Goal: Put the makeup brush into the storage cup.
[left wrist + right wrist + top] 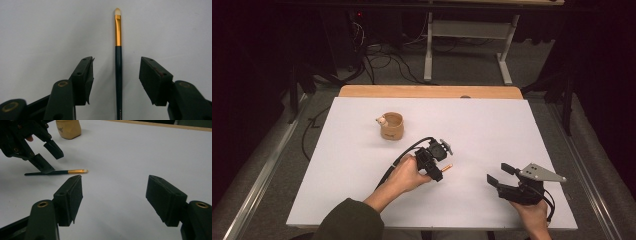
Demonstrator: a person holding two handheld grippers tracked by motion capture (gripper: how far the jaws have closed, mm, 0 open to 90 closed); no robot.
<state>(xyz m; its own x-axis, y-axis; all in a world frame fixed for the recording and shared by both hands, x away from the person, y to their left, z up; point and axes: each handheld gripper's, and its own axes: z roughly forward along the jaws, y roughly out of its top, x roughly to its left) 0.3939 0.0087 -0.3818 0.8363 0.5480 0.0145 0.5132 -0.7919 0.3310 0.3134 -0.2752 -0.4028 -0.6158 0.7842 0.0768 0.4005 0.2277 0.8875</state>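
The bench (492,125) has a plain white top with no pattern, and a strip of light wood colour shows along its far edge. On it lies a brush (118,65) with a dark teal-black handle, a bright gold-orange metal band and a pale cream tip. The left hand-held gripper (435,165) is black all over, with small brass-coloured rings set in its jaws. The right hand-held gripper (501,176) is black too, topped by a grey plate (539,173) with dark dots. Toward the far left corner stands a tan, light-brown cup (392,125) with a small dark mark on its side and a whitish piece at its rim. The sleeve (354,220) at the near edge is dark olive green.
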